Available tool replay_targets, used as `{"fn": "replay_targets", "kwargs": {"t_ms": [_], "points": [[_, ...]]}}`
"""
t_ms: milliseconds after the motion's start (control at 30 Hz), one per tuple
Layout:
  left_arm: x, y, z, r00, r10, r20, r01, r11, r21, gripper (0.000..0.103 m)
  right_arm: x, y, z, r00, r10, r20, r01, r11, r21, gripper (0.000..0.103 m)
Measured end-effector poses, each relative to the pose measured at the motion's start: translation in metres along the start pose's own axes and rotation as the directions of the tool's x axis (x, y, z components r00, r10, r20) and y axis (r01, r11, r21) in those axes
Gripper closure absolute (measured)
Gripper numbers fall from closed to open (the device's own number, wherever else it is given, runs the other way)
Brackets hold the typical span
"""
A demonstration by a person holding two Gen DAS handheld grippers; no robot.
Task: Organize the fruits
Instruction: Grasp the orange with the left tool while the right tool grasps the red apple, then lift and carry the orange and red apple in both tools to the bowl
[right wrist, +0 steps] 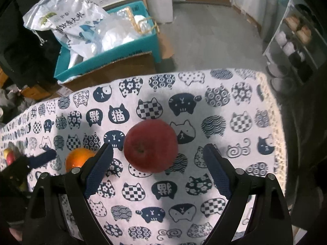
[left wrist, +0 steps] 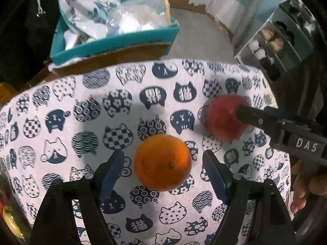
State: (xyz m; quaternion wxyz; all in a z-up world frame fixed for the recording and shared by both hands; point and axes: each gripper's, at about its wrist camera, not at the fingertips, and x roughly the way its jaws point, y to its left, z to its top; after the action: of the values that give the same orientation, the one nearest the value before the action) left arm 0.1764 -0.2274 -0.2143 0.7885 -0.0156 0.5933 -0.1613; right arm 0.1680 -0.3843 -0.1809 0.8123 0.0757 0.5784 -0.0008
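Now we hold both tongs over a table draped in a cat-print cloth (left wrist: pixel 85 106), each pointing steeply down at its own fruit. Our left gripper (left wrist: pixel 163 159) has its jaws spread wide, and the orange (left wrist: pixel 162 162) sits on the cloth between the blue pads (left wrist: pixel 110 175), with clear gaps on both sides, so nothing is gripped. The orange's stem dimple faces up and toward the right pad.

Our right gripper (right wrist: pixel 158 153) is likewise spread wide. The red apple (right wrist: pixel 151 146) lies on the cloth just ahead of and between its fingertips, stem hollow turned toward the camera, and neither pad touches it. In the left wrist view the apple (left wrist: pixel 222 118) lies up and to the right of the orange, near but apart, partly covered by one finger of the right gripper (left wrist: pixel 253 118), whose body reads "DAS".

From the right wrist view the orange (right wrist: pixel 78 159) peeks out behind our left pad. More fruit, yellow and red (right wrist: pixel 9 156), shows at the far left edge, too blurred to name.

Beyond the table stands a teal box (right wrist: pixel 106 61) stuffed with plastic bags (right wrist: pixel 67 20), and a shelf of shoes (right wrist: pixel 294 38) lines the right wall.
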Motion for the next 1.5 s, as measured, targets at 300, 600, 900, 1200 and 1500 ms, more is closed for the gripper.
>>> {"fn": "replay_targets", "kwargs": {"t_ms": [300, 600, 900, 1200, 1500], "points": [[0.029, 0.005, -0.007, 0.999, -0.005, -0.045, 0.005, 1.000, 0.004, 0.023, 0.023, 0.005, -0.001, 0.999, 0.000, -0.038, 0.000, 1.000, -0.002, 0.014], [0.036, 0.000, -0.009, 0.999, -0.032, -0.038, 0.034, 0.998, 0.052, 0.033, 0.034, 0.000, -0.001, 0.999, -0.008, -0.051, 0.009, 1.000, 0.018, 0.014], [0.025, 0.002, -0.013, 1.000, 0.009, 0.009, -0.010, 0.996, 0.086, 0.034, 0.044, 0.002, -0.002, 0.998, -0.006, -0.058, 0.007, 1.000, 0.012, 0.014], [0.008, 0.021, -0.013, 0.999, 0.040, 0.036, -0.042, 0.997, 0.062, 0.034, 0.057, 0.009, -0.005, 0.997, -0.035, -0.070, 0.034, 0.999, -0.021, 0.015], [-0.002, 0.029, -0.012, 0.998, 0.047, 0.050, -0.049, 0.998, 0.042, 0.034, 0.060, 0.017, -0.011, 0.995, -0.072, -0.065, 0.067, 0.995, -0.075, 0.030]]}}
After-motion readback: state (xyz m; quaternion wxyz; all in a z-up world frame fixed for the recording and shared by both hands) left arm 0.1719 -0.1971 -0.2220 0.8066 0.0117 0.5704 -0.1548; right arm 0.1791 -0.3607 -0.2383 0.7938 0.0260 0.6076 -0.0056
